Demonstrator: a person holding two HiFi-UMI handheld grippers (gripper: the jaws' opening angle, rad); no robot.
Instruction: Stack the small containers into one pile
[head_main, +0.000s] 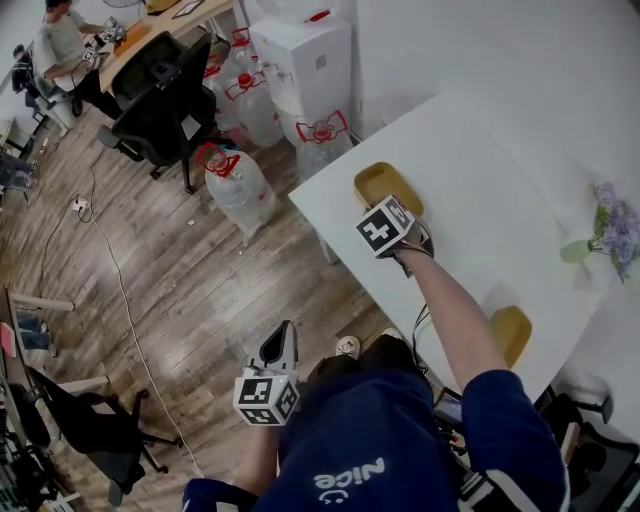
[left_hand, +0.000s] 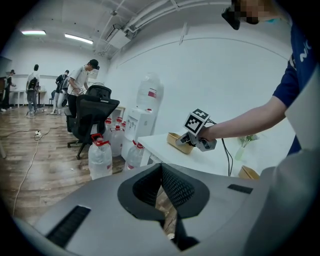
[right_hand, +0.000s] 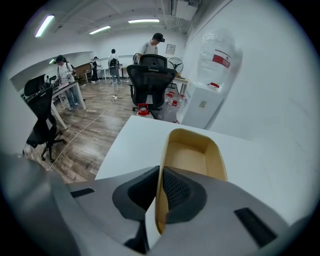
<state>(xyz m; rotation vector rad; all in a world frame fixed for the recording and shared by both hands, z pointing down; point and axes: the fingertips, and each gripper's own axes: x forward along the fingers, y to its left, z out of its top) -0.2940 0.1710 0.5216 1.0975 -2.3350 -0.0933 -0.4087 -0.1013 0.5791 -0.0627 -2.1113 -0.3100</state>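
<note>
Two small yellow oval containers are on the white table (head_main: 470, 200). One container (head_main: 378, 182) stands near the table's far left corner; the other container (head_main: 511, 333) sits by the near edge. My right gripper (head_main: 396, 214) is shut on the near wall of the first container (right_hand: 192, 155), one pad inside and one outside the rim (right_hand: 161, 170). Away from the table, my left gripper (head_main: 283, 338) hangs over the wooden floor, its jaws (left_hand: 161, 167) closed together with nothing between them. The left gripper view also shows the held container (left_hand: 176, 143) and the second one (left_hand: 248, 172).
A small vase of purple flowers (head_main: 608, 225) stands at the table's right side. Beyond the table's left edge are several water bottles (head_main: 238, 185), a white dispenser (head_main: 305, 55) and a black office chair (head_main: 160, 100). People work at desks in the background.
</note>
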